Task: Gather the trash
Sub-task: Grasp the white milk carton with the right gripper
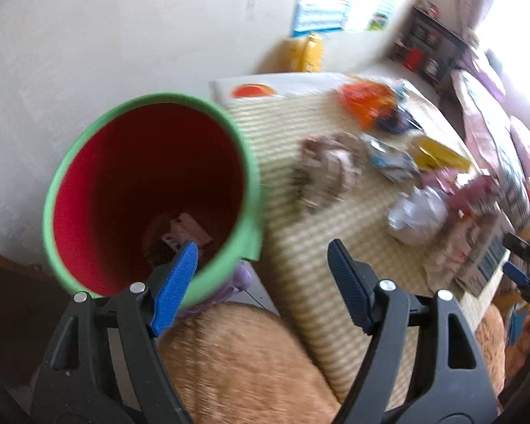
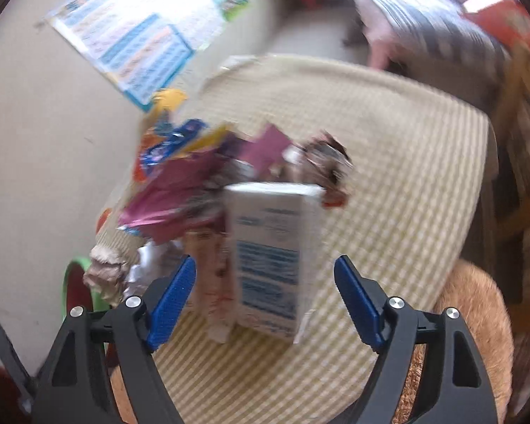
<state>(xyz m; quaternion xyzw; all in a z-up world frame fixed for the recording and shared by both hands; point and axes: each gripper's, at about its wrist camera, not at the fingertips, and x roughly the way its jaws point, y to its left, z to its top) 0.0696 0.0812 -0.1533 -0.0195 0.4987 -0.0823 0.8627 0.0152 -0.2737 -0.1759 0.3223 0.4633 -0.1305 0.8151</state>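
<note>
A bin with a green rim (image 1: 67, 162) and red inner wall stands at the left edge of the striped table mat (image 1: 300, 258); a few scraps (image 1: 183, 233) lie at its bottom. My left gripper (image 1: 263, 247) is open, its left finger over the bin's mouth and nothing between the pads. On the mat lie a crumpled paper ball (image 1: 328, 169), a foil ball (image 1: 417, 212), an orange wrapper (image 1: 367, 102) and a yellow pack (image 1: 438, 155). My right gripper (image 2: 265, 261) is open, in line with a white box with blue print (image 2: 272, 247) that lies beyond its pads. Pink wrappers (image 2: 173, 194) are piled behind the box.
An orange furry cushion (image 1: 247, 353) sits below the mat's near edge. A yellow container (image 1: 304, 53) and a poster (image 1: 321, 0) are against the far wall. A dark shelf (image 1: 427, 46) and piled fabric (image 2: 424, 17) stand to the right. The mat's right part (image 2: 406, 176) is bare.
</note>
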